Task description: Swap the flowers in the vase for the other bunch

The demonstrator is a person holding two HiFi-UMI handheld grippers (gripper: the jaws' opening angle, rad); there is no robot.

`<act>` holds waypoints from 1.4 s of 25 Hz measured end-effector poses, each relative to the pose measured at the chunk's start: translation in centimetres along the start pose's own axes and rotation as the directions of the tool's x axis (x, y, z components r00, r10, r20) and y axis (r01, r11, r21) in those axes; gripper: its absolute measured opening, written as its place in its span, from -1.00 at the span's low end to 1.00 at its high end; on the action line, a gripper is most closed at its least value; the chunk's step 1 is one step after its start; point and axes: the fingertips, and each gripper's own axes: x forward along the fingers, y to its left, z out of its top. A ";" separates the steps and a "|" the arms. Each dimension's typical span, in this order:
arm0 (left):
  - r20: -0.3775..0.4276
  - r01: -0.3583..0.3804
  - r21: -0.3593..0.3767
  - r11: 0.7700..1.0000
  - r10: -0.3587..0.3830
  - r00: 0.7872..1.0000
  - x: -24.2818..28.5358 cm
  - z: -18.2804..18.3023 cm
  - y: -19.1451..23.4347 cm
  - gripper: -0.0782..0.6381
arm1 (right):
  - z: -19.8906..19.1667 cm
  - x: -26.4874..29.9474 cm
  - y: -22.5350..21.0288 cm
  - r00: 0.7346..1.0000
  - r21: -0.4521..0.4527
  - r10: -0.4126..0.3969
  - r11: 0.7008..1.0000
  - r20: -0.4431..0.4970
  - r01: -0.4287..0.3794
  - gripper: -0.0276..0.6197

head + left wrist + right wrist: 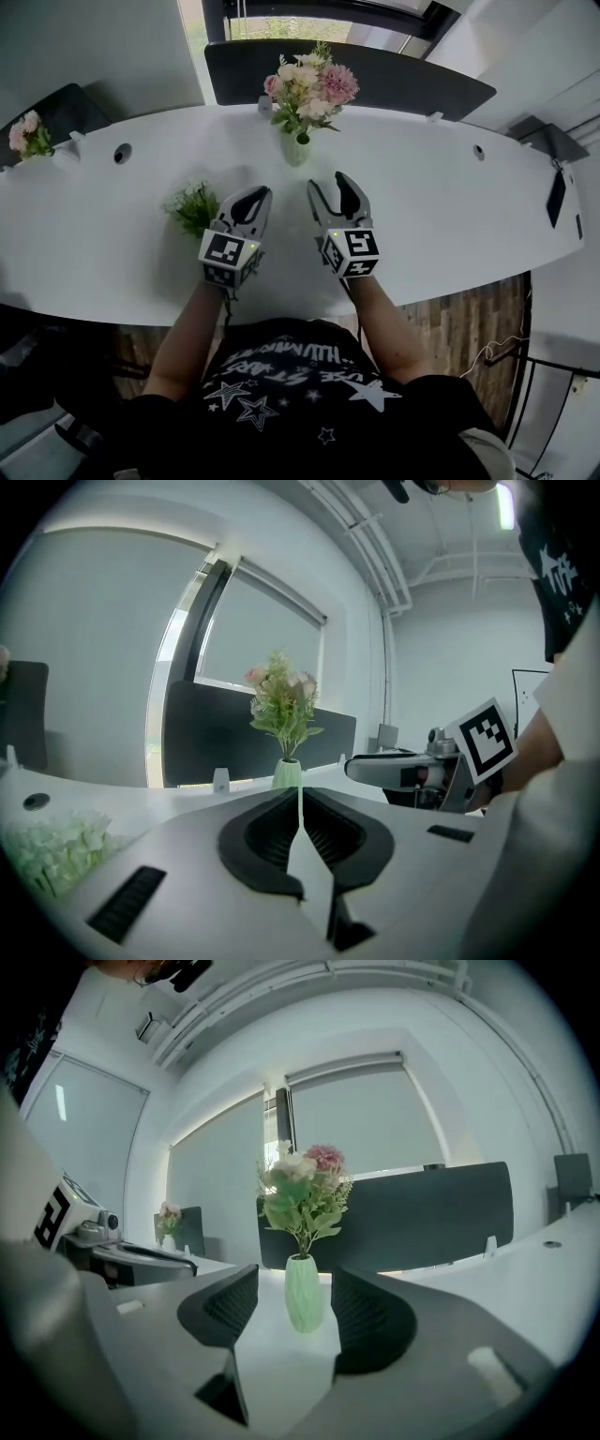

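A pale green vase (296,148) stands on the white table (450,216) at mid back, holding a pink and cream bouquet (307,92). The other bunch (191,205), green with small white blooms, lies on the table to the left. My right gripper (330,189) is open and empty, pointing at the vase (304,1293), which shows some way beyond its jaws under the bouquet (302,1192). My left gripper (255,198) is shut with nothing in it, just right of the green bunch (56,847). The vase (287,773) and flowers (281,701) show ahead of it.
A dark partition (375,80) runs along the table's far edge behind the vase. Another small pot of pink flowers (28,134) stands at far left. Round cable holes (122,153) mark the tabletop. A dark chair (553,169) sits at the right end.
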 end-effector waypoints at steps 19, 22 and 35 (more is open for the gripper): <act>0.085 -0.084 -0.001 0.996 0.084 0.993 -7.5 0.0 -12.2 -0.76 | 0.3 -15.3 -0.7 0.997 0.071 0.073 0.995 0.009 -0.073 -0.91; 0.086 -0.105 -0.009 0.994 0.105 0.991 -9.4 -0.6 -14.4 -0.76 | 0.0 -18.4 0.3 0.993 0.053 0.115 0.992 -0.009 -0.114 -0.91; 0.068 -0.148 -0.022 0.989 0.149 0.986 -17.0 -4.4 -22.5 -0.76 | -3.6 -29.0 4.8 0.973 -0.015 0.221 0.975 -0.059 -0.222 -0.91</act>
